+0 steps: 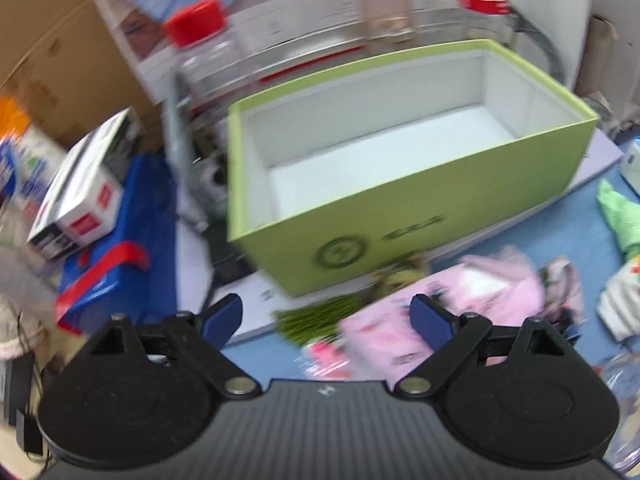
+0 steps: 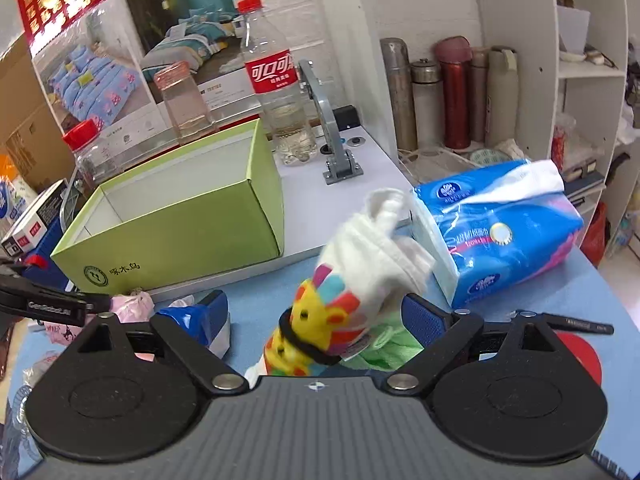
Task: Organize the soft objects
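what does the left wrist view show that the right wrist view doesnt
Only the left wrist view shows the green box's whole white floor, with nothing in it, the pink packet lying between the open left tongs, and the bundle of green strands.

Only the right wrist view shows the blue tissue pack, the row of flasks, and the white socks with colourful toes between the open right tongs.

Both show the green box, the cola bottle and the red-capped jar.
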Demonstrator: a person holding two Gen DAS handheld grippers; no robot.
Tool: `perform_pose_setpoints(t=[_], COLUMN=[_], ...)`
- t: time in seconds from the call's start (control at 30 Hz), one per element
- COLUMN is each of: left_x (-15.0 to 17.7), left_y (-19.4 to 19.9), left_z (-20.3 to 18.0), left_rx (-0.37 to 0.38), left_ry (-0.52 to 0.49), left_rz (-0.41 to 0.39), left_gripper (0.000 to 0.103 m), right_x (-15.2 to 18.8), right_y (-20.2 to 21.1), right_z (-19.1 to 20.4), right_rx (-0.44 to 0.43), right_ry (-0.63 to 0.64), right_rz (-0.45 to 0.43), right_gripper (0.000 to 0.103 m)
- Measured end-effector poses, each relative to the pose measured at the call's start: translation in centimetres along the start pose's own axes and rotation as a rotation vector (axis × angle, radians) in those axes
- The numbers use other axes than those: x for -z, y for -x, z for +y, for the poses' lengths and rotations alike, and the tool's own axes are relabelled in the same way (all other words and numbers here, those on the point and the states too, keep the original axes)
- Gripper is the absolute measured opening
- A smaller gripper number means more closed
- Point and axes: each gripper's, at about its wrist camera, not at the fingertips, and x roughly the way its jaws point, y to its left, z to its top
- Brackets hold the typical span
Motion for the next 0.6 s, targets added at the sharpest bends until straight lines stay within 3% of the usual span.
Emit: perform_pose_setpoints(t=[0.2, 0.3, 0.4, 0.5, 0.6], left_x=[3.1, 3.2, 3.3, 2.4, 0.9], left_y=[1.9, 3.1, 4.2, 4.7, 4.5], left_z=[5.6, 6.6, 7.2, 6.2, 3.2], left_rx=[-0.024, -0.013, -0.023, 0.074, 0.177], left_ry=[0.138, 0.166, 0.191, 0.177, 0.091], left_rz=[-0.01, -0.048, -0.081, -0.12, -0.116], left_gripper=[0.091, 0.091, 0.091, 0.091, 0.091], right_x=[-0.2, -1.2, -1.9, -2.4, -2.4], right_y=[-0.4, -0.9, 0.6, 1.6, 2.1], right_z=[0.8, 3.5, 5.7, 6.6, 6.5], right_rx=[0.0, 0.017, -0.022, -0.018, 0.006], right_ry=[-0.021, 0.088, 0.15, 0.157, 0.147], right_rz=[0.006, 0.014, -0.065, -0.116, -0.142], right_gripper=[0.081, 0.081, 0.081, 0.081, 0.081])
